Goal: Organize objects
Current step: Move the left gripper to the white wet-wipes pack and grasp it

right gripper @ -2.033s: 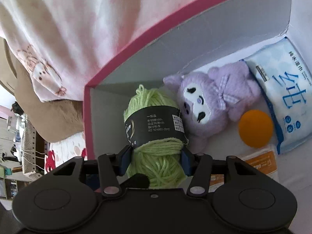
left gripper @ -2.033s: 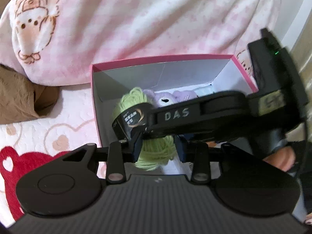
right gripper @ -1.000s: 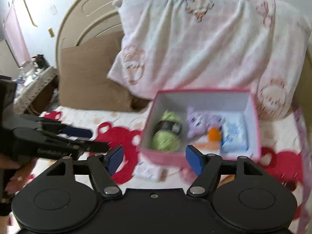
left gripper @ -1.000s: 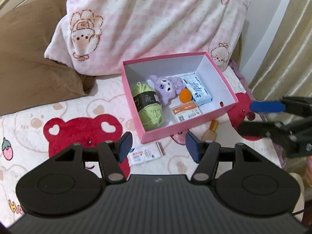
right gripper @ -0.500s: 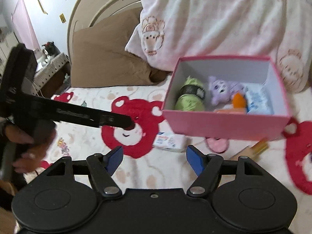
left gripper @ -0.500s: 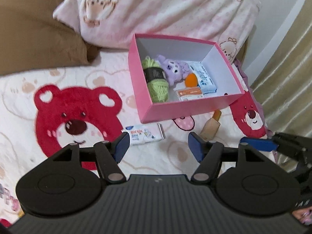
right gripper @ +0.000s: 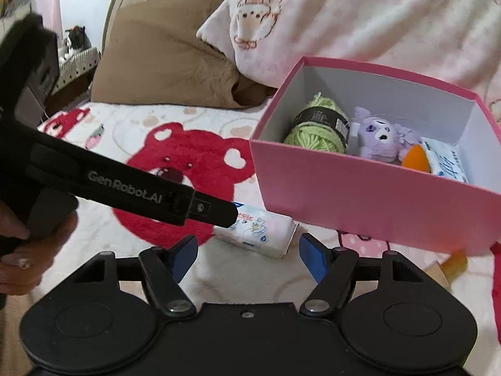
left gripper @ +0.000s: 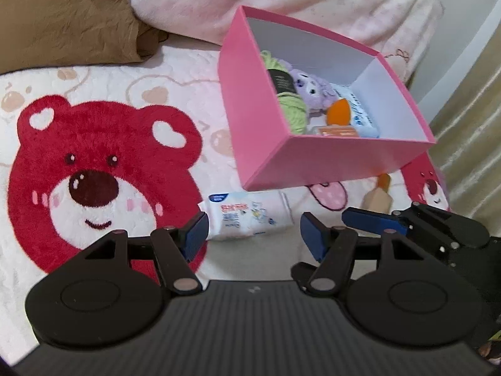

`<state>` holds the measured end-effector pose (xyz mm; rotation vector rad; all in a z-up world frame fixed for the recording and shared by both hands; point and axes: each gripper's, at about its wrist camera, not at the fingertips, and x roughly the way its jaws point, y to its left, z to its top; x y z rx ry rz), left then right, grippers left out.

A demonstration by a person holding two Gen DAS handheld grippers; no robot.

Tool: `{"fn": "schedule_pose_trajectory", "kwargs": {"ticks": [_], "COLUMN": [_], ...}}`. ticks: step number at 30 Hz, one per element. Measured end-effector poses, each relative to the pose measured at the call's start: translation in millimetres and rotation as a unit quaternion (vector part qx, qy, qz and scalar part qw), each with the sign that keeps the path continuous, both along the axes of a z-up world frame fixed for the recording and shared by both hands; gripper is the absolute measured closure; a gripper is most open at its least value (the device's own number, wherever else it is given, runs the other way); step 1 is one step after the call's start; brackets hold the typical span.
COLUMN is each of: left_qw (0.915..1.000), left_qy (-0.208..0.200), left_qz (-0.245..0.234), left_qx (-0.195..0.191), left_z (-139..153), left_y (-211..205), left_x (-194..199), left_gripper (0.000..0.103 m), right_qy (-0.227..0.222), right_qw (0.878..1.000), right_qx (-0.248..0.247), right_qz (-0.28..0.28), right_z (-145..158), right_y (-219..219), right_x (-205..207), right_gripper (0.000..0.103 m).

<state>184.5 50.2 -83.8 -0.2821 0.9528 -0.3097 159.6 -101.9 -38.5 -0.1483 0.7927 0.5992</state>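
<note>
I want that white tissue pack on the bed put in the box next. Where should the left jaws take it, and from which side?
Grip the tissue pack across its short width, at the middle. It lies flat on the blanket in front of the pink box, so probably come down from above. The left gripper is open and empty beside it.

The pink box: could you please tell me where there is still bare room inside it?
Inside the pink box, the floor is bare along the right wall, beyond the wipes pack. The left half is crowded: green yarn, purple plush and orange ball lie close together.
</note>
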Motion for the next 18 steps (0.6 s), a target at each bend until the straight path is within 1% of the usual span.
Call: {"fn": "schedule_pose_trajectory", "kwargs": {"ticks": [3, 5, 6, 9, 12, 14, 15, 17, 18], "left_qw": [0.9999, 0.9997, 0.9995, 0.9987, 0.9989, 0.9992, 0.9993, 0.9994, 0.9995], "left_qy": [0.013, 0.019, 0.023, 0.031, 0.020, 0.014, 0.012, 0.007, 0.005], "left_qz": [0.007, 0.016, 0.021, 0.038, 0.041, 0.038, 0.035, 0.028, 0.026], "left_qx": [-0.007, 0.000, 0.002, -0.011, -0.002, -0.003, -0.006, -0.017, -0.019], "left_z": [-17, -27, -32, -43, -49, -53, -55, -56, -55], "left_y": [2, 4, 6, 13, 13, 10, 8, 6, 5], "left_x": [6, 8, 10, 15, 19, 22, 22, 21, 21], "left_gripper": [0.041, 0.041, 0.041, 0.042, 0.044, 0.047, 0.049, 0.058, 0.058], "right_qy": [-0.013, -0.020, -0.019, -0.009, 0.002, 0.018, 0.015, 0.007, 0.005], "right_qw": [1.000, 1.000, 1.000, 1.000, 0.999, 0.999, 0.999, 0.999, 0.999], "right_qx": [-0.007, 0.000, 0.004, 0.012, 0.027, 0.035, 0.037, 0.038, 0.039], "right_qz": [0.004, -0.009, -0.013, -0.020, -0.027, -0.015, -0.015, -0.014, -0.015], "right_z": [-18, -28, -33, -46, -60, -67, -68, -68, -68], "right_y": [4, 0, -3, -7, -7, -5, -5, -5, -5], "right_x": [4, 4, 4, 11, 18, 21, 19, 16, 16], "right_gripper": [0.027, 0.027, 0.027, 0.027, 0.027, 0.027, 0.027, 0.027, 0.027]}}
